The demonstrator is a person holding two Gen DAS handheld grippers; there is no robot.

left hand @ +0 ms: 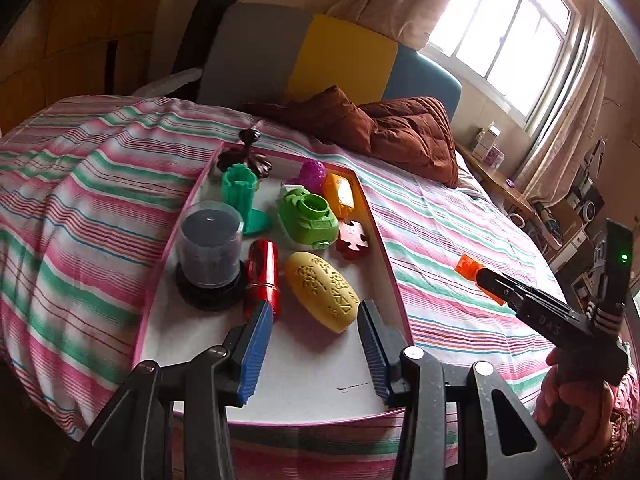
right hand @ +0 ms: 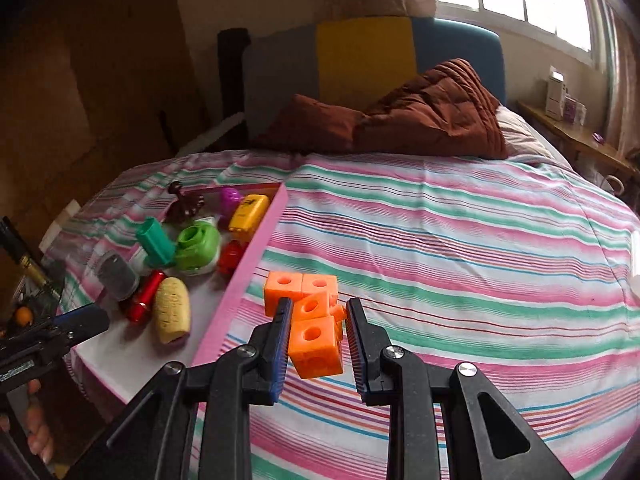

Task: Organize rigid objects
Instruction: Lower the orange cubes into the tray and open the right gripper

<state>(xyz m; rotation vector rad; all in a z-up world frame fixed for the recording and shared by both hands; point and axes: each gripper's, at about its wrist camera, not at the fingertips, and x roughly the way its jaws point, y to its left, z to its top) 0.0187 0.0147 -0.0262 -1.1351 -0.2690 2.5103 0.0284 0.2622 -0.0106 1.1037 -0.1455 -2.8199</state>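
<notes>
A pink-rimmed white tray (left hand: pixel 384 248) on the striped bed holds a yellow embossed oval (left hand: pixel 322 290), a red cylinder (left hand: pixel 262 276), a clear jar with dark contents (left hand: pixel 210 244), a green toy (left hand: pixel 306 218), a teal piece (left hand: pixel 240 192), a red puzzle piece (left hand: pixel 352 238) and others. My left gripper (left hand: pixel 316 354) is open and empty over the tray's near end. My right gripper (right hand: pixel 318 338) has its jaws around a cluster of orange linked cubes (right hand: pixel 314 322) on the bed, right of the tray (right hand: pixel 248 276); a gap shows on the right side. In the left wrist view the cubes (left hand: pixel 466 266) show at its tip.
A brown quilt (left hand: pixel 384 132) lies at the head of the bed against a grey, yellow and blue headboard (left hand: pixel 340 60). A wooden shelf with small boxes (right hand: pixel 568 120) runs under the window on the right. A dark wooden wall is on the left.
</notes>
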